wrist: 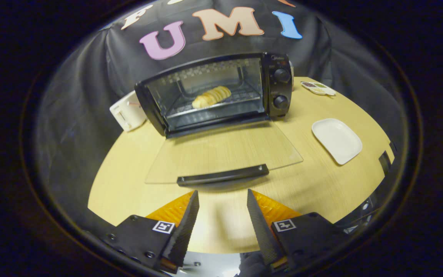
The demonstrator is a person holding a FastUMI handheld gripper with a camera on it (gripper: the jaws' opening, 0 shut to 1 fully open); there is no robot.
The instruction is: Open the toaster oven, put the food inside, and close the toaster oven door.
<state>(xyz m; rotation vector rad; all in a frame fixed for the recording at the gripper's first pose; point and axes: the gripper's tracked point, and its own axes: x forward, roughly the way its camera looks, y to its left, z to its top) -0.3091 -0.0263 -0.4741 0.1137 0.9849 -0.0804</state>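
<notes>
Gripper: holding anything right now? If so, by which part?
Nothing held. The gripper is open, its fingers apart over bare table, just short of the open oven door's handle.

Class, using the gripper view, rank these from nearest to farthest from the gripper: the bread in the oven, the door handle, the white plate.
Gripper open, holding nothing.
1. Door handle: just ahead of the fingers, on the lowered glass door.
2. White plate: farther off, right of the door, on the table.
3. Bread: farthest, on the rack inside the toaster oven.
</notes>
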